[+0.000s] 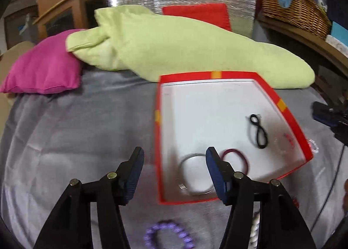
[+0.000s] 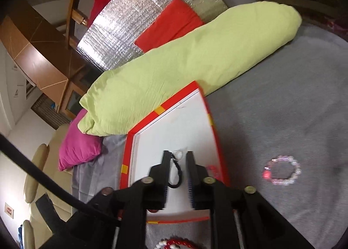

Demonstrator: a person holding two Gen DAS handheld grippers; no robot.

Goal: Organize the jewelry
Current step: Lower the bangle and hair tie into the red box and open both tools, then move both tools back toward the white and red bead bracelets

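Observation:
A shallow white tray with a red rim [image 1: 280,105] lies on the grey bedcover. A silver bangle [image 1: 184,168], a dark red bangle [image 1: 244,158], a black cord [image 1: 257,131] and a faint clear-and-pink bracelet [image 1: 283,140] rest inside it. My left gripper [image 1: 175,151] hangs open over the tray's near left corner with nothing in its grip. In the right wrist view, my right gripper [image 2: 178,155] stands narrowly open above the black cord [image 2: 177,175], its pads off the cord. A purple bead bracelet [image 1: 167,236] and a clear bead bracelet [image 2: 282,169] lie on the cover outside the tray [image 2: 128,157].
A long green pillow [image 1: 174,46] lies just behind the tray, with a magenta pillow [image 1: 43,70] to its left and a red cushion [image 1: 198,14] against a foil panel. A wicker basket [image 1: 293,9] sits on a shelf at right. Red and white beads [image 2: 174,243] lie near the front.

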